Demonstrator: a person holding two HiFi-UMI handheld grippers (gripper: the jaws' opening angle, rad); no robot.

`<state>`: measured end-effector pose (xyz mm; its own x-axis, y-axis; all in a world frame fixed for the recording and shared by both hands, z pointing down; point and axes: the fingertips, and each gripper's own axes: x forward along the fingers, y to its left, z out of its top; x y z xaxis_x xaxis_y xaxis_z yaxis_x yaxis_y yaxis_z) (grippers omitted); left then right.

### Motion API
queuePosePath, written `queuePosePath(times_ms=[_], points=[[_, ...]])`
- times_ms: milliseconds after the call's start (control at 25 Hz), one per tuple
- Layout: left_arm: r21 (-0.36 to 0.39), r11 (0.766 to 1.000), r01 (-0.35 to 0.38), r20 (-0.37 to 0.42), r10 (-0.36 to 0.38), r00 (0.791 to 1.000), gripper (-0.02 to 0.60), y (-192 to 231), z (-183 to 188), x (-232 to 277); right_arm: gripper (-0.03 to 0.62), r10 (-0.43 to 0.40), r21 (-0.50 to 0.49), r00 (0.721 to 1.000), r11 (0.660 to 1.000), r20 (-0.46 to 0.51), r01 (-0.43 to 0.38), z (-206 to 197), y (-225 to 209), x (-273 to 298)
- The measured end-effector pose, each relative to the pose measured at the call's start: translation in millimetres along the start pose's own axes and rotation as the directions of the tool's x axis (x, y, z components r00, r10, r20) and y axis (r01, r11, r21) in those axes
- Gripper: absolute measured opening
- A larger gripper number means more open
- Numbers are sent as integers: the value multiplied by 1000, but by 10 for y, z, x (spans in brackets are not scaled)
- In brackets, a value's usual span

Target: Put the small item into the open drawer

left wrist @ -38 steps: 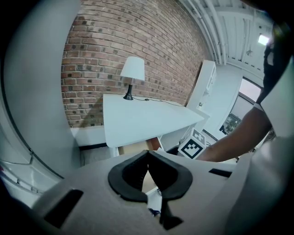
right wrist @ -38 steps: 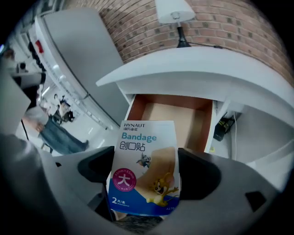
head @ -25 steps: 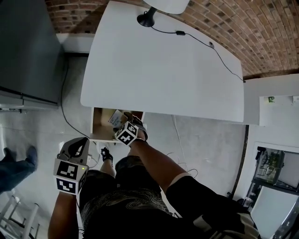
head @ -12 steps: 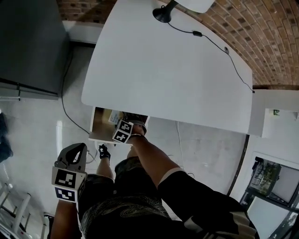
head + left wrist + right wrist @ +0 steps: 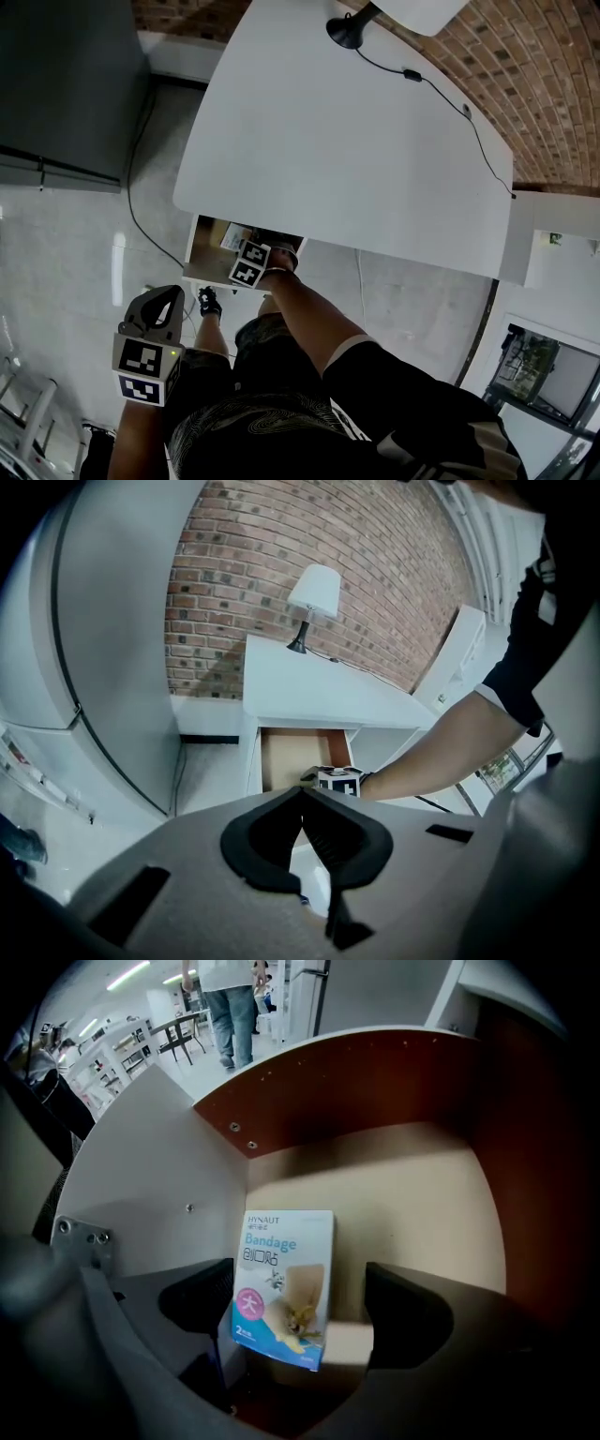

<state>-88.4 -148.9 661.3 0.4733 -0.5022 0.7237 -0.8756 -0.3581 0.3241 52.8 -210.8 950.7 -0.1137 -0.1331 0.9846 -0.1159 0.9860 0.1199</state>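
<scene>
Against the frame a second ago, we find the left tool (image 5: pixel 157 307) little moved, low at the person's side and off the near edge of the desk (image 5: pixel 356 141). Its jaws stand together with nothing between them.

The right tool (image 5: pixel 246 251) has gone further into the open drawer (image 5: pixel 200 255) under the desk's near left corner. Earlier its marker cube rode at the drawer's front edge.

Drawer contents: one small blue and white bandage box (image 5: pixel 284 1283), lying on the drawer floor close to the white side wall. The right tool's jaws stand wide apart on either side of the box. The right jaw is clear of it; we cannot confirm contact at the left jaw.

A lamp (image 5: pixel 349 28) stands at the desk's far edge.
</scene>
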Motion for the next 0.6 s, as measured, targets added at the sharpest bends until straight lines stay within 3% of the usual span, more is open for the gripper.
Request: queuePosePath(times_ms=[320,600], points=[[26,999,26,20,-26,999,18,15,133,-41,417,-12,36,1000,999,9,12,48,20,-248],[55,996,64,43,-67,997,17,-48,258,-55,413,-71,205,994,977,82,53,215,-93,-658]])
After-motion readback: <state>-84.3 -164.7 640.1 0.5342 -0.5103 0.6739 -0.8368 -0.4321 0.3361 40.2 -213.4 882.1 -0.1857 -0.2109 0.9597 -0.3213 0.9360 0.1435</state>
